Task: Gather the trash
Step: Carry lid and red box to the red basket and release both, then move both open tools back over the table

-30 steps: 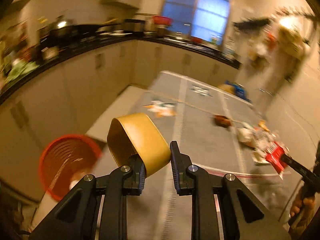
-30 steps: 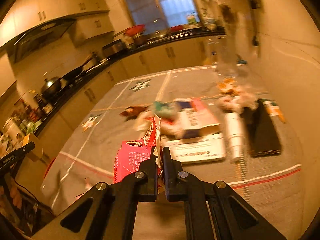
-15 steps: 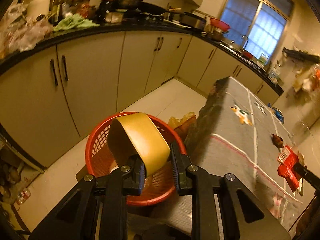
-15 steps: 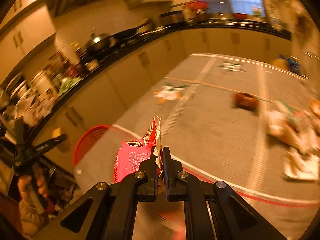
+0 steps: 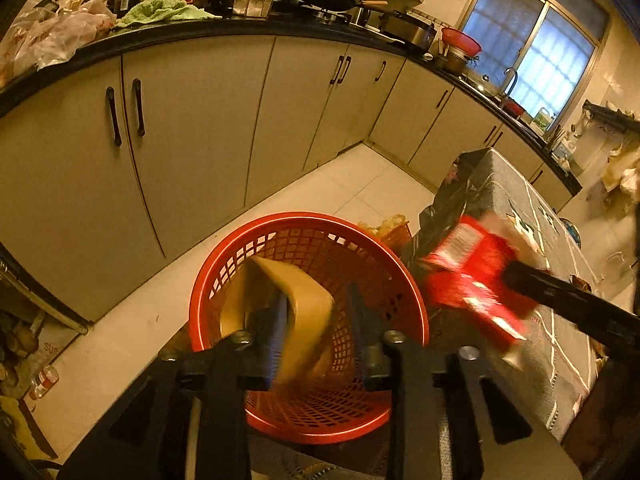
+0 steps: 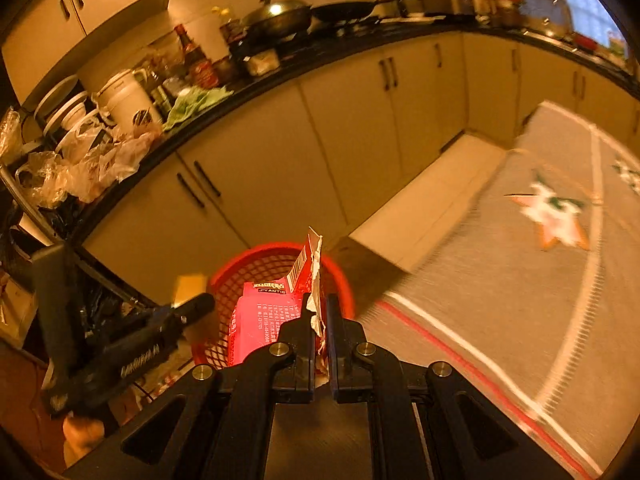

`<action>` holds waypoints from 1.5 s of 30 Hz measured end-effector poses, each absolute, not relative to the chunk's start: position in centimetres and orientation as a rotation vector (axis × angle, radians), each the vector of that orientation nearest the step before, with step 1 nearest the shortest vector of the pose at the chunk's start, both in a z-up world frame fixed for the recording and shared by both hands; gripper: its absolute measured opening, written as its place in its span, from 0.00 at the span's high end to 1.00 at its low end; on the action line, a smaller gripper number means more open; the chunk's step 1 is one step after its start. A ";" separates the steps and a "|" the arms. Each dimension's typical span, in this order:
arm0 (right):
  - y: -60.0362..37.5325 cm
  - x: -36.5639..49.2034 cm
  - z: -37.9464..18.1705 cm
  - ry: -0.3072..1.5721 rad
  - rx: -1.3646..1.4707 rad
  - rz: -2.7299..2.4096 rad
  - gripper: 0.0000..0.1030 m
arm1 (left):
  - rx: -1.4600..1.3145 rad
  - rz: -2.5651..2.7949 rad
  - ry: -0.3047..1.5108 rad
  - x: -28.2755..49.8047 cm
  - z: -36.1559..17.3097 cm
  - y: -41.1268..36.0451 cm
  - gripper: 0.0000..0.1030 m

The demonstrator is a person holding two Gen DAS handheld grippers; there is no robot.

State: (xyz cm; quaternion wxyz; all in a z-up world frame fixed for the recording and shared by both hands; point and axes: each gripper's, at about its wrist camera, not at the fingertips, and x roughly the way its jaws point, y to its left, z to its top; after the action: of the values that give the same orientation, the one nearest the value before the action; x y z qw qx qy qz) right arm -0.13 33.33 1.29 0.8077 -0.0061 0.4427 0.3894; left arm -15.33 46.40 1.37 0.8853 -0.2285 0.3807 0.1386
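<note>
Over the round red plastic mesh basket (image 5: pixel 308 320) on the pale tiled floor (image 5: pixel 120 344): your left gripper (image 5: pixel 318 332), jaws opening, with the yellow-tan curved cardboard band (image 5: pixel 296 312) loose between them and blurred, apparently dropping inside the rim. Your right gripper (image 6: pixel 319 332), jaws pinched tight on the torn flap of the red printed carton (image 6: pixel 266 316), hangs just short of the basket, partly over the bench (image 6: pixel 500 300) edge. Risks, as judged: the band may clip the rim and bounce onto the floor; the carton, let go early, lands on the bench's grey cloth or beside the basket; the two grippers, close together, may knock. Surroundings: cream cabinet doors (image 5: pixel 192 128) behind; black bag (image 5: pixel 444 216) and crumpled wrappers (image 5: pixel 386 226) pressed against the basket's far side; cluttered black counter (image 5: pixel 200 28) above.
</note>
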 end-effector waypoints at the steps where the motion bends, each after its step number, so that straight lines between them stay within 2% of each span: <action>1: 33.8 0.2 0.9 0.959 -0.005 0.836 0.93 | -0.480 0.284 0.782 -15.6 1.5 46.4 0.58; 2: 34.2 0.4 0.4 0.975 0.004 0.842 0.90 | -0.480 0.284 0.776 -15.7 1.6 46.4 0.54; 5: 34.2 0.6 -0.3 0.989 0.024 0.844 0.77 | -0.470 0.286 0.759 -16.1 2.0 46.1 0.50; 10: 32.2 0.6 0.2 0.979 0.050 0.816 0.74 | -0.436 0.308 0.752 -16.9 2.9 45.2 0.45; 14: 29.2 -0.2 1.3 0.944 0.073 0.780 0.65 | -0.371 0.368 0.752 -17.9 3.7 44.1 0.40; 20: 23.8 -2.6 2.6 0.890 0.091 0.717 0.57 | -0.226 0.515 0.739 -19.5 5.0 41.2 0.34; 31: 15.2 -7.9 2.9 0.829 0.092 0.591 0.52 | -0.053 0.557 0.741 -20.7 6.6 34.8 0.30; 45: 6.8 -10.5 3.1 0.793 0.197 0.489 0.47 | 0.020 0.507 0.740 -20.2 8.2 29.1 0.29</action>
State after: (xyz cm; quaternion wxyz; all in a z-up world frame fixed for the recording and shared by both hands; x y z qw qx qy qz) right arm -10.48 6.76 3.09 0.8889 0.0946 0.3817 0.2352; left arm -20.23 29.12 8.24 0.9011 0.0095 0.3578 0.2449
